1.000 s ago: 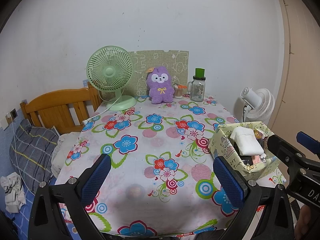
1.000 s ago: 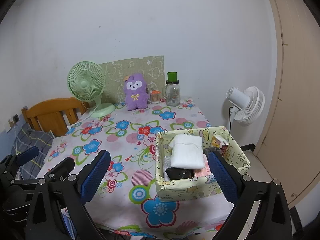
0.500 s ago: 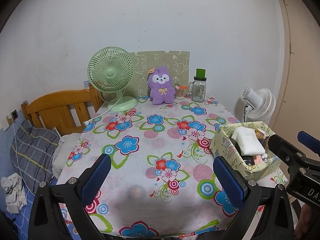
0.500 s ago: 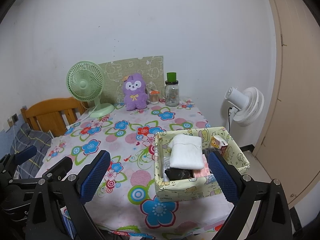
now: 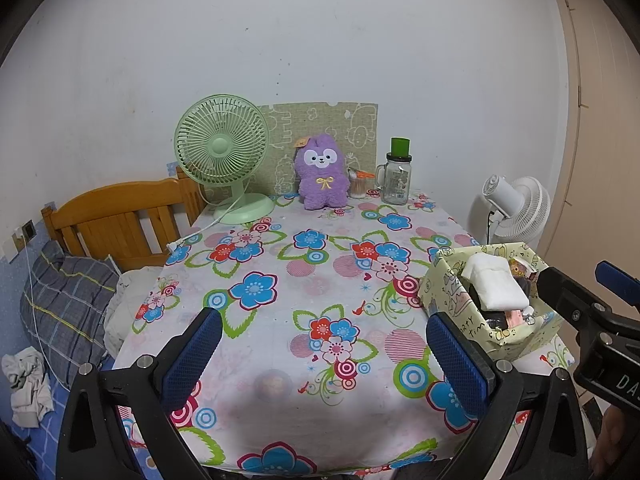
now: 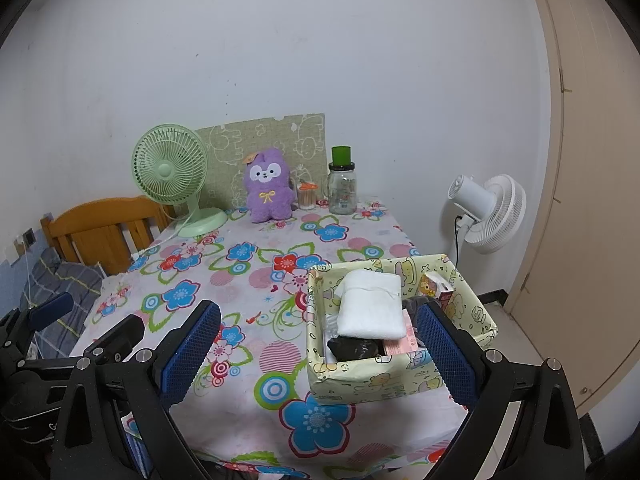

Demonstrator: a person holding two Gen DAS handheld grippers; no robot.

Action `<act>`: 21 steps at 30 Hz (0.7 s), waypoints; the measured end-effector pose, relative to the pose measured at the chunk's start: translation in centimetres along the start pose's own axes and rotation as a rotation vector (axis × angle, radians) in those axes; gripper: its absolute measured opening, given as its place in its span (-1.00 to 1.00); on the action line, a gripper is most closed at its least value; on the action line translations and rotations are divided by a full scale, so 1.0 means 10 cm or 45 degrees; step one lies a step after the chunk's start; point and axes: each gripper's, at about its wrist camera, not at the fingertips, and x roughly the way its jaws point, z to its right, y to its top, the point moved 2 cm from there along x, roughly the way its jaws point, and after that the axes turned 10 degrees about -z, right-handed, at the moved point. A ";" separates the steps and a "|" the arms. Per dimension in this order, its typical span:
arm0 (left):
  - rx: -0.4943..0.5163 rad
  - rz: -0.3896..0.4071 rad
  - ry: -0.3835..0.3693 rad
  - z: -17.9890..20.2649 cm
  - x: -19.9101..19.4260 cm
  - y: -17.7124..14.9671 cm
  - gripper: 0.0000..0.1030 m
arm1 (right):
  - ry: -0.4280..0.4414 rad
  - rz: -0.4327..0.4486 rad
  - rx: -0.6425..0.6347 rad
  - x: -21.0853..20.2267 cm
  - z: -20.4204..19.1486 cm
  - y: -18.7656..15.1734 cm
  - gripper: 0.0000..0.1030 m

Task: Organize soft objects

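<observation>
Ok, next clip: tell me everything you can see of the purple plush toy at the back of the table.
The purple plush toy is a fluffy, fleecy-looking animal with two short ears, a white face patch with dark eyes, a small yellow bow on its chest and an orange tag on one ear. It sits upright on the floral tablecloth at the far edge, facing the cameras, in front of the green patterned board. The green desk fan stands to its left, a small jar close on its right. Neither gripper is near it.
</observation>
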 end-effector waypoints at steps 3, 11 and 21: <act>0.002 -0.001 -0.001 0.00 0.00 0.00 0.99 | 0.000 -0.004 0.001 0.00 0.01 0.00 0.94; -0.001 -0.002 0.001 0.00 0.00 0.00 0.99 | -0.003 -0.003 0.001 0.00 0.01 -0.01 0.94; 0.004 -0.001 0.000 0.00 0.00 0.01 0.99 | -0.003 -0.006 -0.005 0.01 0.01 0.00 0.94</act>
